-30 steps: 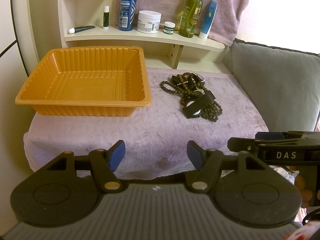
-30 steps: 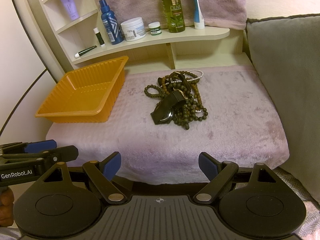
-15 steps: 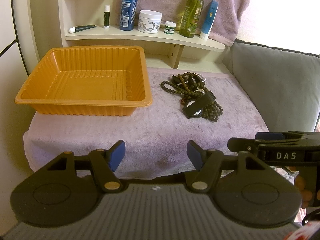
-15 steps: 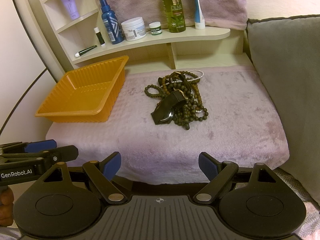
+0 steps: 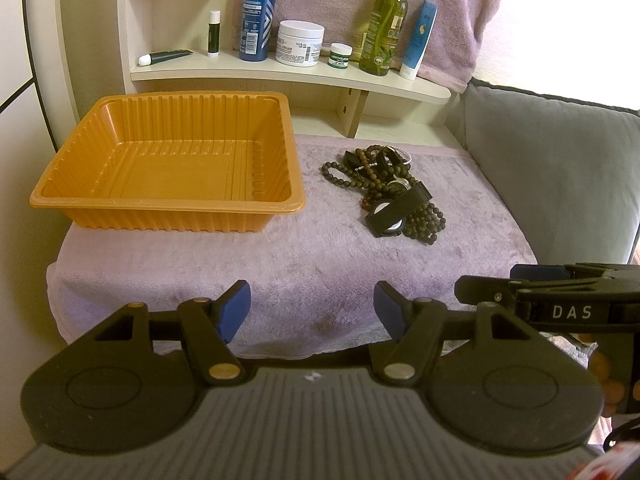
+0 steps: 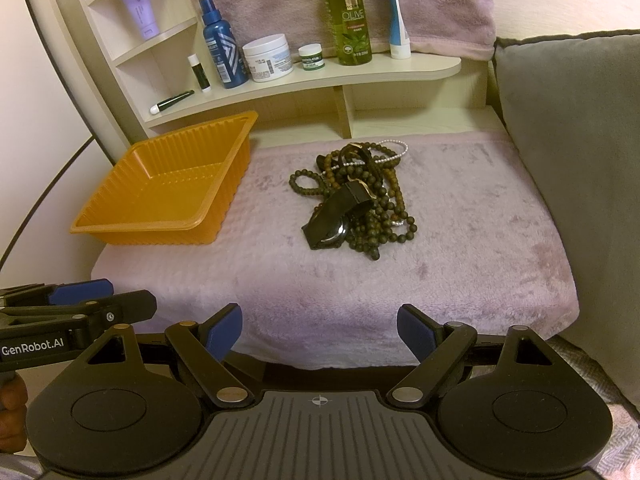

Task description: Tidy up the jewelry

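Holding your left claw (image 5: 312,312) open and empty at the near edge of the towel (image 5: 280,264); orange tray (image 5: 168,200) sits left, jewelry pile (image 5: 390,196) just right of it, apart. Right view: your right claw (image 6: 320,334) also open, empty, well short of the jewelry pile (image 6: 354,200); tray (image 6: 160,224) left.

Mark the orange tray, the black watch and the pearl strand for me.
orange tray (image 5: 168,202): left wrist view, near rim.
black watch (image 6: 335,210): right wrist view, strap across the bead pile.
pearl strand (image 6: 394,145): right wrist view, far loop beyond the pile.
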Demonstrator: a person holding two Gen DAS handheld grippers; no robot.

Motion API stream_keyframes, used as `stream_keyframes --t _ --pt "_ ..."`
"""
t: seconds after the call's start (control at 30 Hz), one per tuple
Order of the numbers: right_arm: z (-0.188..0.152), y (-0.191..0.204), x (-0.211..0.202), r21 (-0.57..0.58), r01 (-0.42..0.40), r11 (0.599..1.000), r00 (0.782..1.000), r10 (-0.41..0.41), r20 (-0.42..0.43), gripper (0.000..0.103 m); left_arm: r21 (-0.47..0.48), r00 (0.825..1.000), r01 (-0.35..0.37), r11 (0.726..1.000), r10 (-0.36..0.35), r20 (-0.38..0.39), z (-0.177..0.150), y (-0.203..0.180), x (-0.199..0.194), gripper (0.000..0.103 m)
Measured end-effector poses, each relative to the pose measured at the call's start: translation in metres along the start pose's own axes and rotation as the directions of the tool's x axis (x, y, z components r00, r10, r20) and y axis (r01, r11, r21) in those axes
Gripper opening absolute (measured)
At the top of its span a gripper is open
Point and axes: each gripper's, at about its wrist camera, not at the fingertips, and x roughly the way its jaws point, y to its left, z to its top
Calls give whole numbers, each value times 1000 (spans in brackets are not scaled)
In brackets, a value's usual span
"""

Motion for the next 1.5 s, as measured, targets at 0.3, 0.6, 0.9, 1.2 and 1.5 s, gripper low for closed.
stream_keyframes --t 0.3,0.6,0.9,1.2,1.5 --pt "0 0 0 0 1 1000 1000 -1 0 85 0 1000 0 1000 0 0 0 0 0 66" --pt "-1 0 0 -1 1 1000 1000 -1 1 85 -2 1000 1 1000 -1 0 0 1 0 66" --pt "6 -3 2 12 1 1000 1000 -1 24 85 -25 1000 -4 1000 4 -6 2 8 0 66" --pt "11 -15 5 56 -29 998 997 24 78 85 -87 997 -66 994 68 24 3 29 4 66" --pt "19 -39 18 121 -32 992 993 18 119 85 -219 979 -174 960 193 69 1 77 14 66"
